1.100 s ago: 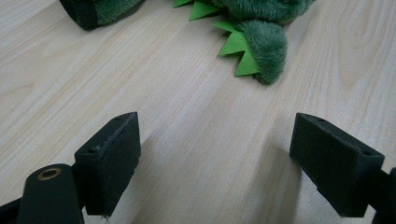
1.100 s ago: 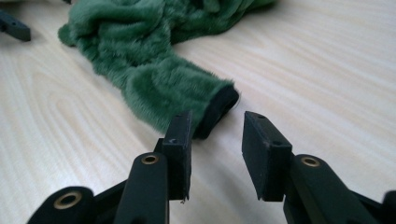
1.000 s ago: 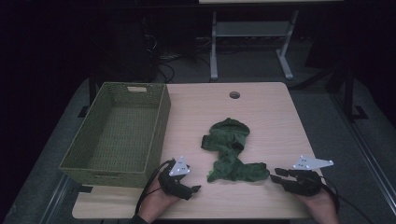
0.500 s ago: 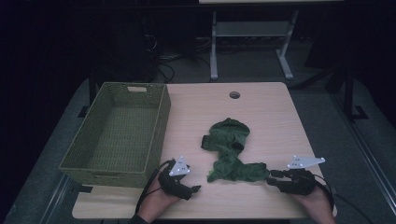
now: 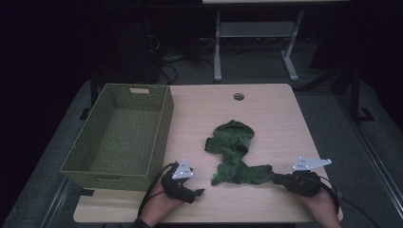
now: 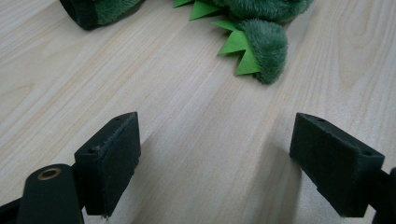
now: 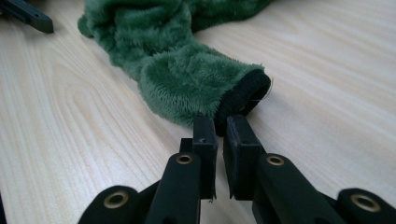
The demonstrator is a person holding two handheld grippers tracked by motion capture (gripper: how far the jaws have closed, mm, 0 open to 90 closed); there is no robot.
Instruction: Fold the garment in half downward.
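Dim room, pale wood bench [image 5: 275, 109]: right hand-held gripper [image 7: 218, 126] jaws just closing, clamped on black cuff of fluffy green plush garment [image 5: 235, 154] lying mid-bench; left hand-held gripper [image 6: 224, 149] released, nothing between jaws; pinch looks shallow, so lift slowly toward green woven basket [image 5: 76, 166]

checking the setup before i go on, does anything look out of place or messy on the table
Only the green plush garment stands out: it lies crumpled and twisted mid-table rather than flat, outside the woven basket. The right gripper has just closed on its black-edged cuff; the left gripper is open over bare wood. No spill or damage shows.
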